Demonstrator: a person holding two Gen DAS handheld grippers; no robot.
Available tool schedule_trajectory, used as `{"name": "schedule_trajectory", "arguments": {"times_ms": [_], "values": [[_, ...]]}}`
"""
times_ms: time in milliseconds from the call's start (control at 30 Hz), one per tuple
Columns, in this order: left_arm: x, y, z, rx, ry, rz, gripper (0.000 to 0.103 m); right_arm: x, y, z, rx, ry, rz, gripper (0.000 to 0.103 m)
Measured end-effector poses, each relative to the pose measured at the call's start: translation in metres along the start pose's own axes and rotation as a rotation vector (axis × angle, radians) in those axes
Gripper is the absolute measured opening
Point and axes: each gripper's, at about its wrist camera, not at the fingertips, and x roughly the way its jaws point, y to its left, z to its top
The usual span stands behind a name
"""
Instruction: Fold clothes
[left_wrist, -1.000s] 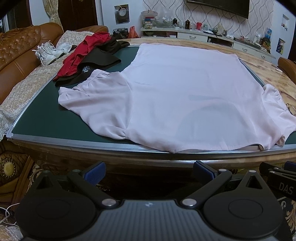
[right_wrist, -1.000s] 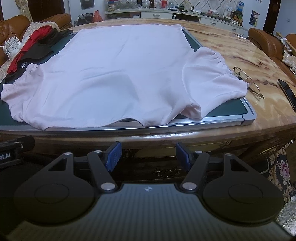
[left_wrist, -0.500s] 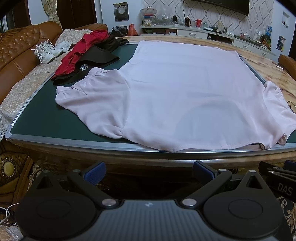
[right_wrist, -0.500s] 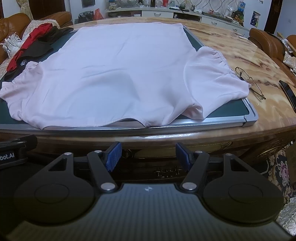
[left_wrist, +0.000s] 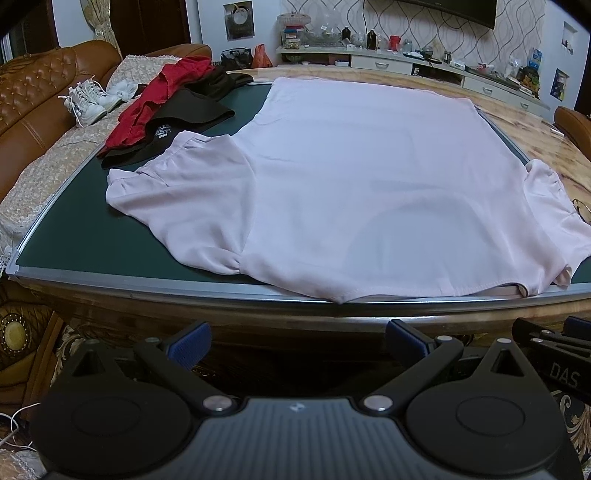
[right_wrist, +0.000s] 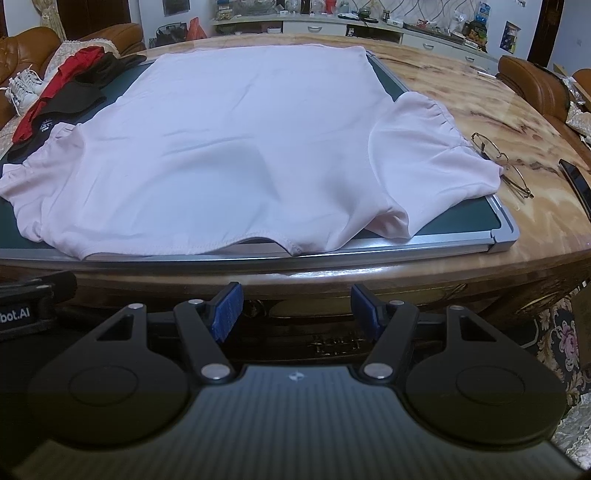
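Surface (right_wrist: 461, 107), marble-look, carrying green mat (left_wrist: 92, 236): pink blouse (left_wrist: 369, 192) spread flat at 12 o'clock of both tongs, left (left_wrist: 297, 341) and right (right_wrist: 297, 306), spread and empty; risk: right sleeve (right_wrist: 436, 147) touches spectacles (right_wrist: 502, 162), likely dragged off when folded.

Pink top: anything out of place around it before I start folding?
The pink top overhangs the green mat: its right sleeve spills onto the wooden table, touching or overlapping a pair of glasses. A black-and-red clothes pile crowds the left sleeve.
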Motion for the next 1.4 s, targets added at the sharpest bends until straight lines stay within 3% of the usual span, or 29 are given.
{"name": "schedule_trajectory", "arguments": {"times_ms": [1400], "values": [[0.0029, -0.0043, 0.0035, 0.023, 0.021, 0.013, 0.103, 0.0029, -0.0025, 0.0036, 0.012, -0.002, -0.009, 0.073]]}}
